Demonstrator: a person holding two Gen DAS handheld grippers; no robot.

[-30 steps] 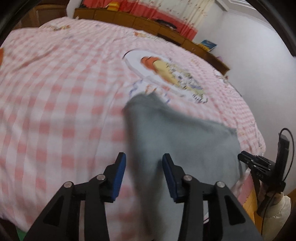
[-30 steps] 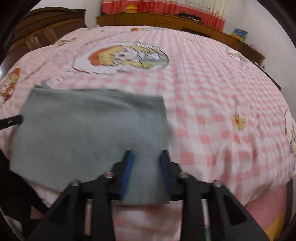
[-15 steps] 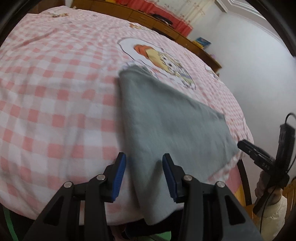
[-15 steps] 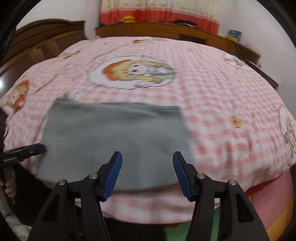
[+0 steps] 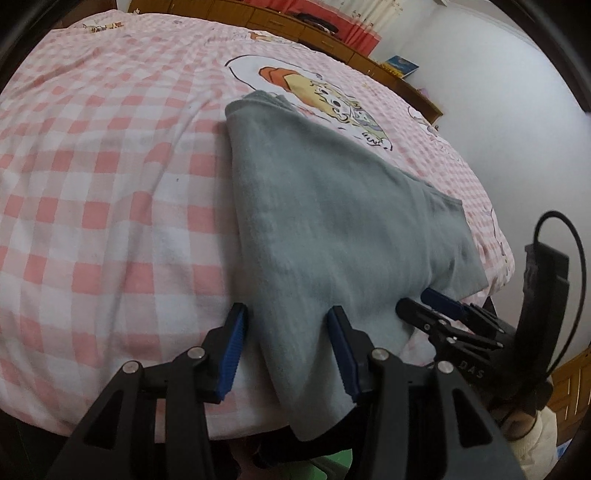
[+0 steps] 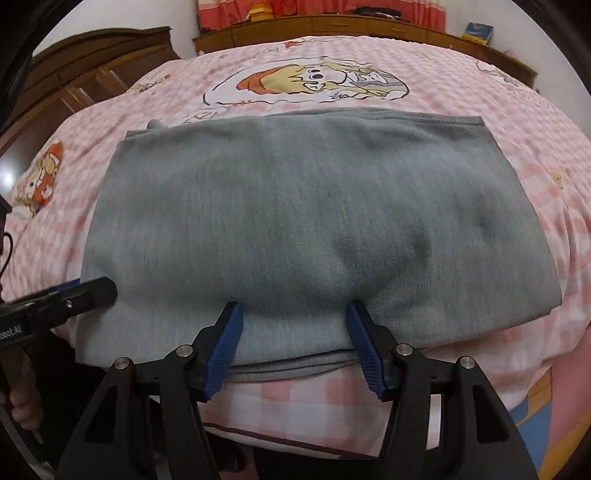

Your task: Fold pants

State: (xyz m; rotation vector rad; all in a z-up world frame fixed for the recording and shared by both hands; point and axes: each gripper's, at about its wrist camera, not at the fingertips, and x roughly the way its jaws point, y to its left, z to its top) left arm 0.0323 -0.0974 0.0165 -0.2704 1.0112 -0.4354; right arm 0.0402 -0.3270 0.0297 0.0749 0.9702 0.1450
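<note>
The grey pants [image 5: 332, 221] lie folded into a flat rectangle near the front edge of the bed, with their near edge hanging slightly over it. My left gripper [image 5: 285, 308] hovers at the left near corner. Its jaws are opening and the cloth runs between the blue pads without being pinched. My right gripper [image 6: 293, 306] stands over the middle of the pants' [image 6: 288, 221] near edge. Its jaws are opening too, wide apart, and the pads do not press the cloth. The right gripper [image 5: 436, 306] also shows in the left wrist view, and the left gripper [image 6: 85, 291] in the right wrist view.
The bed [image 5: 92, 184] wears a pink and white checked sheet with a cartoon print [image 6: 314, 81] beyond the pants. Wooden cabinets [image 6: 332, 26] line the far wall, and a dark wooden headboard [image 6: 92, 66] stands at the left. A person's hand [image 6: 22, 406] holds the left grip.
The right gripper let go of the pants' near edge, opened wide and slid along that edge. The left gripper's jaws widened a little. The pants now lie flat.
</note>
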